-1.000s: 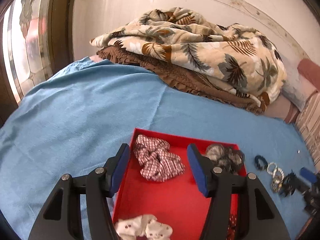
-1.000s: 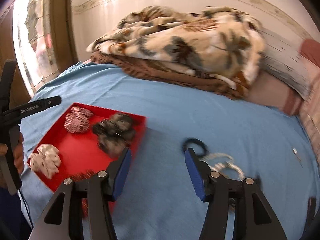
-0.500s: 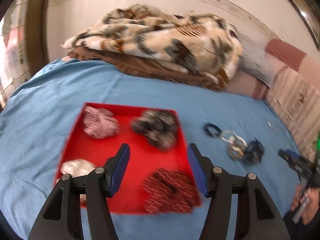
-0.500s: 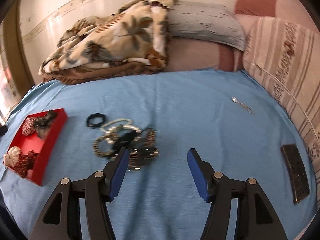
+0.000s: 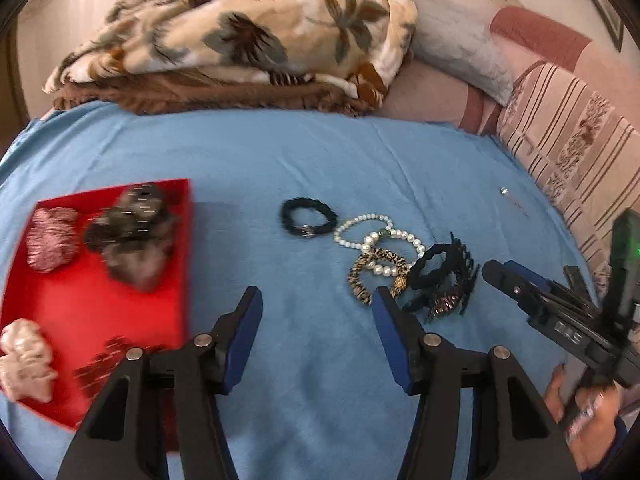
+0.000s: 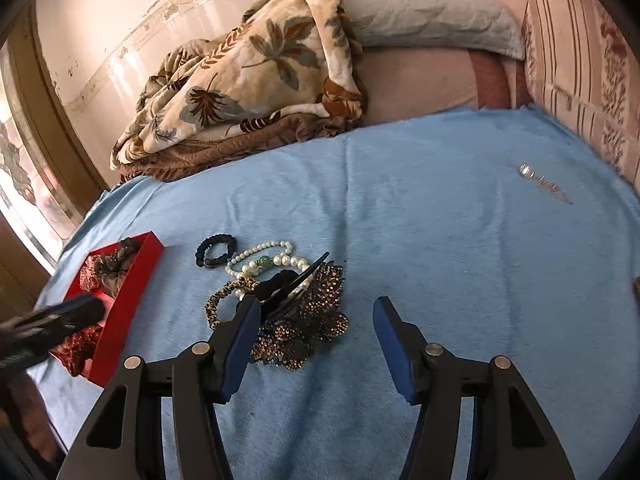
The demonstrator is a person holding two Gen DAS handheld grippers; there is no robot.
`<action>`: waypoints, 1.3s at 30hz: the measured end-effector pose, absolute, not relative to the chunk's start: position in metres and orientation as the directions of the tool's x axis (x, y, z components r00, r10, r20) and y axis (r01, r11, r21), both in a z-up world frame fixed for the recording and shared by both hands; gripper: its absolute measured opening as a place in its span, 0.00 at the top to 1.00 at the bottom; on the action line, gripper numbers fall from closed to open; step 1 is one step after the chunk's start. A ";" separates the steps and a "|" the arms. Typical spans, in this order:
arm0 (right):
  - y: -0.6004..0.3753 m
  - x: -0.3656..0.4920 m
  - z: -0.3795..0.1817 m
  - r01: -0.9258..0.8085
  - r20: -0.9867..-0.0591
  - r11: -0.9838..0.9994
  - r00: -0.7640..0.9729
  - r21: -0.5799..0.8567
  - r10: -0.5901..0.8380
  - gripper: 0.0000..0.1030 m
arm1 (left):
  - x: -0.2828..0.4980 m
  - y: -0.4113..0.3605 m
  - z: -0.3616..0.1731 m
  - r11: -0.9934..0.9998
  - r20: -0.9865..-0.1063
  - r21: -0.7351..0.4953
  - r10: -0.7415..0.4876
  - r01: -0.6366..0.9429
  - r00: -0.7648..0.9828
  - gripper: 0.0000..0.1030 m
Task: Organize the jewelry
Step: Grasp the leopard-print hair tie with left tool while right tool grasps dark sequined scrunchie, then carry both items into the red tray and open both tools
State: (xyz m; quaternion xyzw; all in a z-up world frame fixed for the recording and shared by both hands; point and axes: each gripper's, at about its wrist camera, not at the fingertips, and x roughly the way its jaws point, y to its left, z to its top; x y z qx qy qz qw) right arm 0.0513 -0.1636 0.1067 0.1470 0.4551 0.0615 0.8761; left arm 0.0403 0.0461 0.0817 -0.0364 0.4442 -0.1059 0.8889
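Observation:
A pile of jewelry lies on the blue bedspread: a black bead bracelet (image 5: 307, 217), a pearl bracelet (image 5: 374, 236), a leopard-print band (image 5: 366, 276) and dark beaded hair clips (image 6: 308, 320). A red tray (image 5: 182, 276) holding several scrunchies sits at the left. My left gripper (image 5: 318, 330) is open and empty, just short of the pile. My right gripper (image 6: 314, 338) is open and empty, its left finger beside the hair clips; it also shows in the left wrist view (image 5: 520, 284).
A folded leaf-print blanket (image 5: 256, 36) and pillows (image 6: 424, 12) lie at the head of the bed. A small silver piece (image 6: 540, 182) lies alone at the far right of the bedspread. A striped cushion (image 5: 576, 140) borders the right side.
Both grippers have swung right, away from the red tray and toward the jewelry pile. The left gripper no longer hovers over the tray. Both stayed open.

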 end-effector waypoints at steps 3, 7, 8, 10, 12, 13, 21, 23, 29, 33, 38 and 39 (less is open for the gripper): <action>-0.168 0.057 0.097 0.045 -0.782 0.926 0.551 0.375 0.290 0.52 | 0.060 0.026 0.062 0.976 -0.810 -0.141 -0.209 0.163 0.547 0.54; -0.169 0.064 0.088 0.054 -0.793 0.923 0.532 0.381 0.296 0.57 | 0.080 0.012 0.044 0.976 -0.831 -0.150 -0.212 0.159 0.514 0.55; -0.170 0.065 0.086 0.057 -0.794 0.921 0.528 0.386 0.301 0.58 | 0.083 0.011 0.041 0.976 -0.834 -0.153 -0.213 0.157 0.508 0.55; -0.172 0.068 0.083 0.067 -0.797 0.916 0.520 0.397 0.307 0.62 | 0.090 0.007 0.034 0.976 -0.843 -0.156 -0.213 0.154 0.494 0.55; -0.172 0.070 0.079 0.074 -0.802 0.914 0.512 0.400 0.309 0.64 | 0.095 0.005 0.030 0.976 -0.848 -0.150 -0.208 0.156 0.487 0.55; -0.172 0.071 0.078 0.076 -0.803 0.912 0.509 0.402 0.312 0.64 | 0.097 0.003 0.028 0.976 -0.851 -0.149 -0.208 0.157 0.482 0.55; -0.172 0.070 0.075 0.075 -0.802 0.908 0.502 0.412 0.323 0.84 | 0.101 -0.005 0.023 0.977 -0.852 -0.120 -0.192 0.176 0.487 0.92; -0.171 0.069 0.077 0.067 -0.797 0.909 0.511 0.410 0.322 0.86 | 0.099 -0.004 0.025 0.974 -0.851 -0.135 -0.208 0.182 0.482 0.93; -0.165 0.061 0.087 0.050 -0.788 0.922 0.538 0.385 0.299 0.87 | 0.079 0.004 0.045 0.964 -0.824 -0.187 -0.258 0.188 0.505 0.93; -0.163 0.055 0.093 0.053 -0.779 0.923 0.556 0.382 0.291 0.87 | 0.060 0.012 0.067 0.956 -0.794 -0.212 -0.289 0.203 0.535 0.93; -0.162 0.042 0.104 0.058 -0.765 0.926 0.584 0.373 0.272 0.87 | 0.036 0.028 0.093 0.945 -0.757 -0.243 -0.325 0.217 0.567 0.93; -0.161 0.040 0.106 0.058 -0.762 0.927 0.590 0.370 0.267 0.87 | 0.031 0.032 0.098 0.944 -0.750 -0.246 -0.328 0.219 0.574 0.93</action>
